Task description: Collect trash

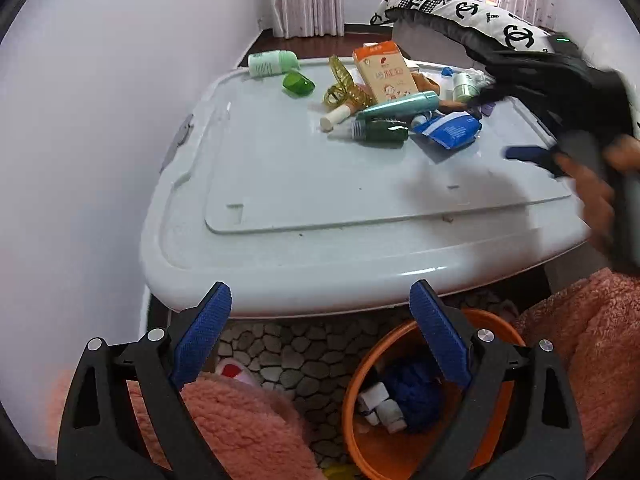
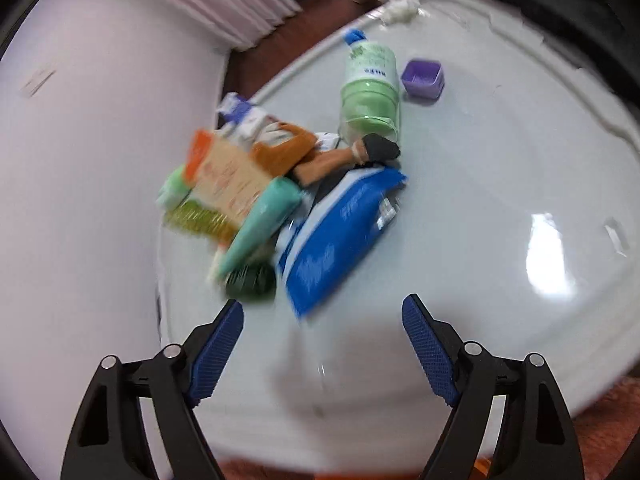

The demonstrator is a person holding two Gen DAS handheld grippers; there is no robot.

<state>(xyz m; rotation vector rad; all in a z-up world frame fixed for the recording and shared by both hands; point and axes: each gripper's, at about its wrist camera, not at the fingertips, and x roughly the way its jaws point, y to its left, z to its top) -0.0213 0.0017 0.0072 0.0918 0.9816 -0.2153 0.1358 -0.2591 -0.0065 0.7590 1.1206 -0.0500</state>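
A heap of trash lies at the far side of a white plastic lid [image 1: 320, 168]: an orange carton [image 1: 386, 70], a teal tube [image 1: 396, 106], a dark green bottle [image 1: 384, 132] and a blue packet [image 1: 450, 128]. Below the lid's near edge stands an orange bin [image 1: 357, 368] holding white and blue scraps. My left gripper [image 1: 320, 286] hangs open and empty above that edge. My right gripper [image 2: 323, 302] is open and empty, just short of the blue packet [image 2: 340, 236]. It appears blurred in the left wrist view, one of its blue pads [image 1: 524, 154] over the lid.
A light green bottle [image 2: 370, 92] and a purple cap [image 2: 423, 78] lie behind the heap. Another pale green bottle [image 1: 272, 63] and a green cap [image 1: 298, 84] sit far left. Pink fleece [image 1: 240, 420] flanks the bin on a pebble-pattern mat [image 1: 304, 360]. A wall [image 1: 80, 120] stands left.
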